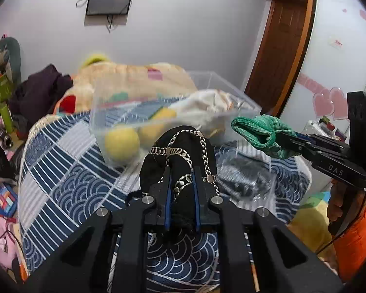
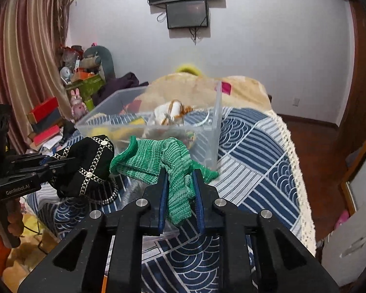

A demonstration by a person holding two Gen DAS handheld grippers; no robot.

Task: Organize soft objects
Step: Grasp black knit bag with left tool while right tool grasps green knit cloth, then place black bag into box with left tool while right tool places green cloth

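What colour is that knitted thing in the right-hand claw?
Green, a mottled knit glove; the right wrist view shows it best.

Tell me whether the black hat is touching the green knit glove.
Cannot tell. In the right wrist view the black hat and green knit glove overlap at their edges, with no contact visible; the left wrist view shows them separated, but depth is unclear.
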